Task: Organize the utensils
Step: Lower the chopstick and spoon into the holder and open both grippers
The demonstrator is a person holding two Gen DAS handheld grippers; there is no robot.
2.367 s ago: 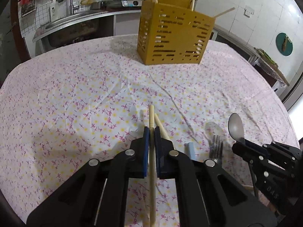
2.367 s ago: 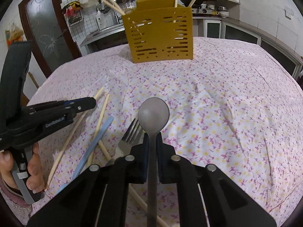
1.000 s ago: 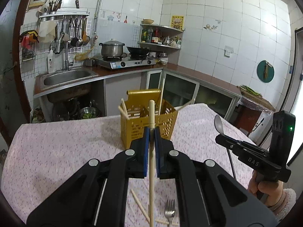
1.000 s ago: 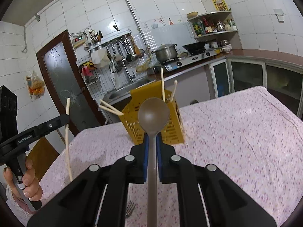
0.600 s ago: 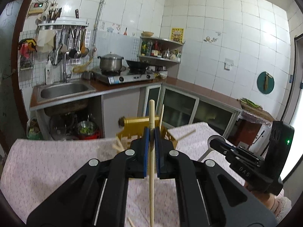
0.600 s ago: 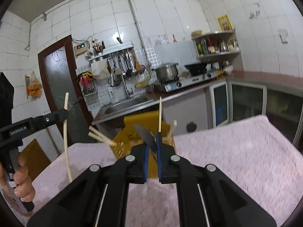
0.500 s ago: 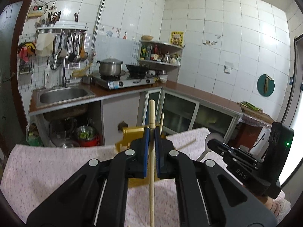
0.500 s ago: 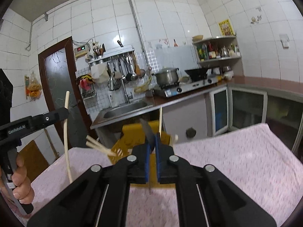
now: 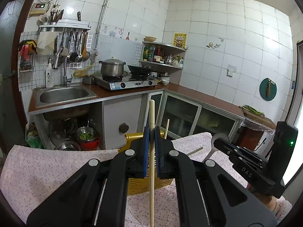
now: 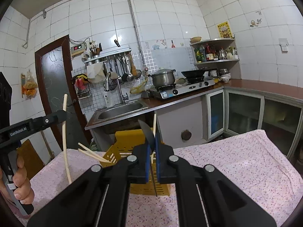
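Our left tongs (image 9: pixel 150 132) clamp an upright chopstick (image 9: pixel 151 162); our right tongs (image 10: pixel 152 141) pinch a spoon (image 10: pixel 146 134) edge-on. The yellow utensil basket (image 10: pixel 123 141) stands at twelve o'clock on the worktop (image 10: pixel 236 160).

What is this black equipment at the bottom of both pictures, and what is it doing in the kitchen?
No robot: a person holds one hand-held gripper in each hand, each with a forward-looking camera. The left camera shows the left hand-held gripper shut on a wooden chopstick. The right camera shows the right hand-held gripper shut on a metal spoon, turned edge-on. Ahead, a yellow utensil basket with chopsticks in it stands on the flowered tablecloth.
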